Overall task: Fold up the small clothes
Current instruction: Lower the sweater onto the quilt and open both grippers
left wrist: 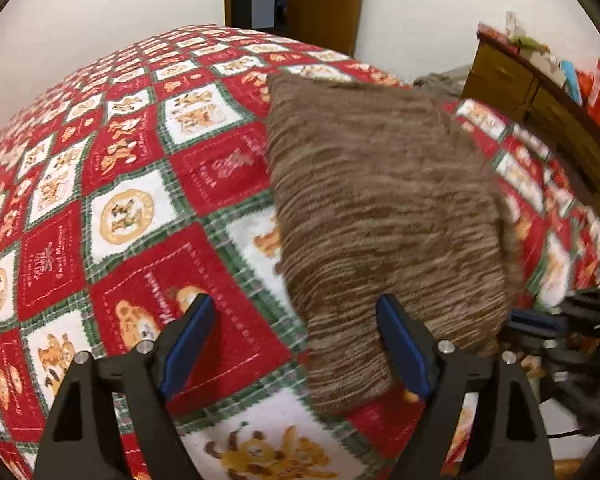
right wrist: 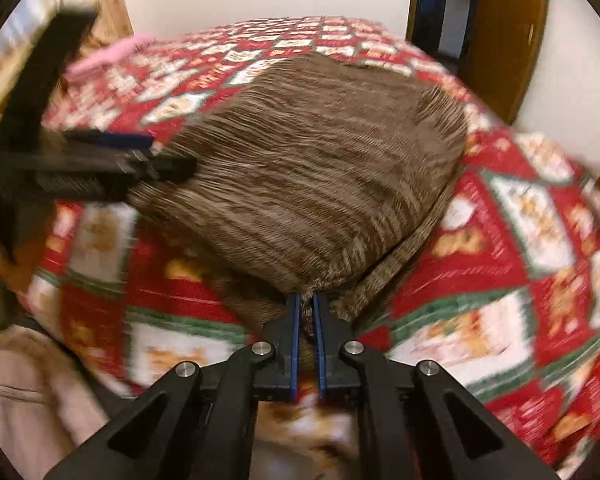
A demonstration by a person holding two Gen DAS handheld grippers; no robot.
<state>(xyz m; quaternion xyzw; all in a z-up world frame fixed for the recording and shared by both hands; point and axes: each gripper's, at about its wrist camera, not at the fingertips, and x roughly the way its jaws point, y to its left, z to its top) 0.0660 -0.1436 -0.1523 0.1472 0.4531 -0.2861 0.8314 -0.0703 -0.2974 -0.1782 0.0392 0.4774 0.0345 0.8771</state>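
- Brown striped knit garment (left wrist: 384,216) lies on the bed, spread over the red, white and green patchwork blanket (left wrist: 132,184). Right wrist view: same garment (right wrist: 308,184) spread ahead of the fingers, near edge doubled into a second layer at the lower right.
- Right gripper (right wrist: 306,312): fingers pressed together on a pinch of the garment's near edge; brown fabric shows between the blue pads (right wrist: 295,340). In the left wrist view this gripper (left wrist: 540,320) sits at the garment's right lower corner, blurred.
- Left gripper (left wrist: 296,336): fingers spread wide apart, nothing between them. Right blue pad (left wrist: 404,356) overlaps the lower end of the garment in view; contact cannot be told. Left pad is over a red blanket square.
- In the right wrist view the left gripper (right wrist: 140,156) comes in from the left, with its tip at the garment's left edge; blurred, grip cannot be judged from here.
- Surroundings: wooden door (left wrist: 324,4) behind the bed, wooden dresser (left wrist: 540,100) with red and blue items to the right, pink cloth (right wrist: 104,56) on the far left of the blanket, pale beige fabric (right wrist: 32,392) at the lower left, off the bed.
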